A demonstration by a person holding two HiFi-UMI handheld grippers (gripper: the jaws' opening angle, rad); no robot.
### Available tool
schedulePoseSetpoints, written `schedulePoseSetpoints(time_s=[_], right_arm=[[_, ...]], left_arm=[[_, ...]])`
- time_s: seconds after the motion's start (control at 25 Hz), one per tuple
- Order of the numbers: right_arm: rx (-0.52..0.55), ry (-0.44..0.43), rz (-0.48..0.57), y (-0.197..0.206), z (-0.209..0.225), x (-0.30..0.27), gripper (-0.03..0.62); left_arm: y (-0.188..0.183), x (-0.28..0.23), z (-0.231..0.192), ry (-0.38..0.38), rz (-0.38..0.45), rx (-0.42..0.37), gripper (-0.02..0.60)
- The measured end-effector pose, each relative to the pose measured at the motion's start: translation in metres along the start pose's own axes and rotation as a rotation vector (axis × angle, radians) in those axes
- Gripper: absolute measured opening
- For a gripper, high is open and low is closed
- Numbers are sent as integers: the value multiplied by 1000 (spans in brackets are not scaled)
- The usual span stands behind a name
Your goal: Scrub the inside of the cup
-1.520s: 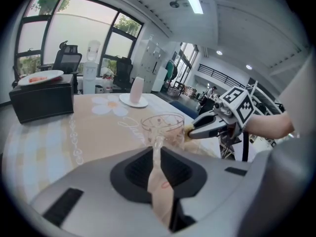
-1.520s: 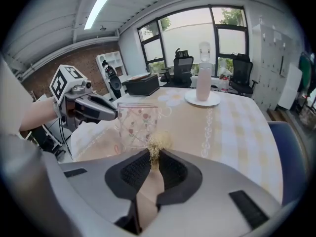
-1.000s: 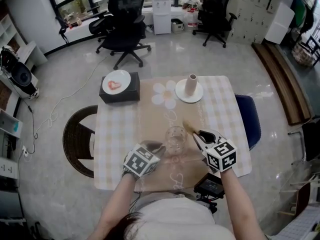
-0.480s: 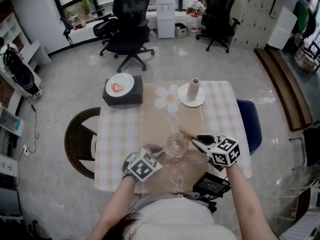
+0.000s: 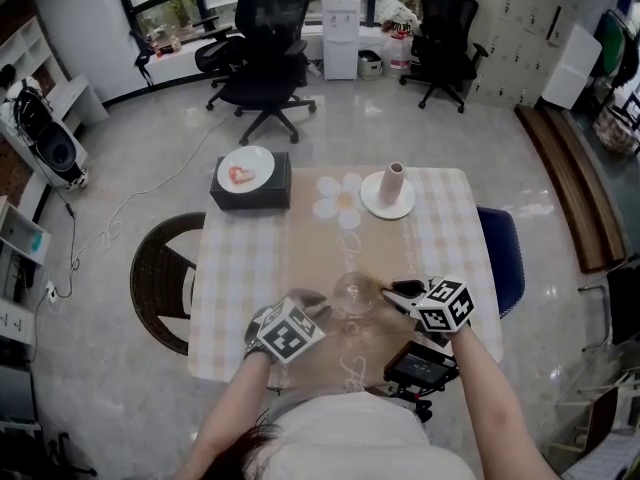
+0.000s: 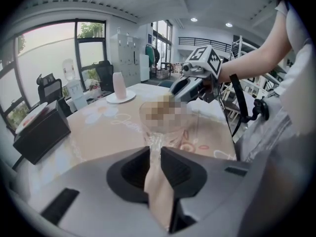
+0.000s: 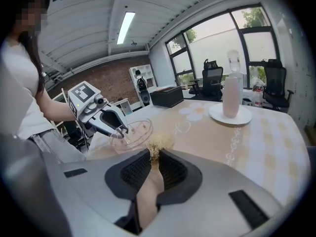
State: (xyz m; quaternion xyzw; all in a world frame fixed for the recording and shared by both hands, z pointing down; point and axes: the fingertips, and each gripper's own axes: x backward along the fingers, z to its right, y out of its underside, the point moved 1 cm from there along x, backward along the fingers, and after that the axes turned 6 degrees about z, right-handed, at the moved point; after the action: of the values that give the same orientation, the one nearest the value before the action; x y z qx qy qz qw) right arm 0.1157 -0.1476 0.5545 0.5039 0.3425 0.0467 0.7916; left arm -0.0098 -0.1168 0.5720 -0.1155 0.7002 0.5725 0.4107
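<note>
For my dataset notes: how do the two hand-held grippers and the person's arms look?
The left hand-held gripper and the right hand-held gripper each have a grey body, dark ribbed pads and a white cube with black square markers. The person wears a white short-sleeved top.

text: none legible | table runner point(image 5: 310, 258) script: too blurred to read

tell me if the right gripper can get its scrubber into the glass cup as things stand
Probably yes. The right gripper holds the scrubber short of the glass cup, whose open mouth faces it. The left gripper pinches the cup's rim on the far side, off the path, and nothing lies between.
</note>
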Motion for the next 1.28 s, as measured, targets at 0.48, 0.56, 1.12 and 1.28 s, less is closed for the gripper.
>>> schedulePoseSetpoints(time_s=[0.48,0.56,1.12,1.28], right_arm=[[30,12,-176,32,4,-1,55],[64,27,-158,24,5,2,54],[178,-17,63,-57,-7,26,54],[218,-21,40,-55,-8,22,54]], left_arm=[[-10,-7,6,60,-34,-150,84],[-11,-6,6,74,-38,-187,84],[-15,-7,4,92,38,-431,64],[-16,-6,7,88,68,-511,64]])
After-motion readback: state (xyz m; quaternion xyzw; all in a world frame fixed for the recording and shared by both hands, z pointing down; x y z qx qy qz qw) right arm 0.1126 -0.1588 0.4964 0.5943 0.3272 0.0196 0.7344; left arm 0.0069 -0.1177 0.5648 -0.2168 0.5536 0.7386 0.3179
